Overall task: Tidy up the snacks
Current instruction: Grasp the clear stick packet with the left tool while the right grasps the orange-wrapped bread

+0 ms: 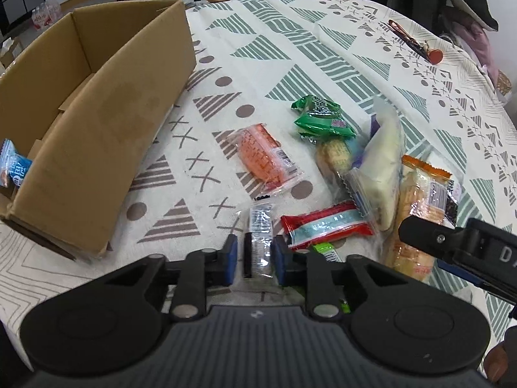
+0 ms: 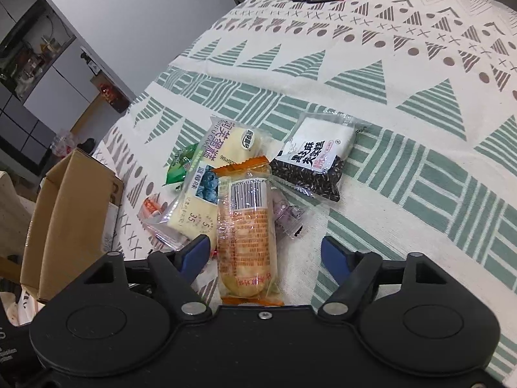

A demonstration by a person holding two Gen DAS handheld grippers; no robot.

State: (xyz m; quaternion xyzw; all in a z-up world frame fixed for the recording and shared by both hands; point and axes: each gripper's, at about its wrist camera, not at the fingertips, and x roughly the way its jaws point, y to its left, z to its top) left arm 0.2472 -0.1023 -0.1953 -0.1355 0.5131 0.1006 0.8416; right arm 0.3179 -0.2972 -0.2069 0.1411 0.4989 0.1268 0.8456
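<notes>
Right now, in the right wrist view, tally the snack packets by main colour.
Orange-trimmed clear biscuit packet: 1
Pale yellow cake packet: 1
Black-and-white seed packet: 1
Purple clear packet: 1
Green packet: 1
Red-orange packet: 1
Total clearly visible: 6

In the left wrist view, the blue packet point(image 1: 13, 166) in the cardboard box point(image 1: 97, 123) at nine o'clock is cut by the edge. The green wrapper point(image 1: 326, 249) hides behind the left tool point(image 1: 255, 260); its print is unreadable.
</notes>
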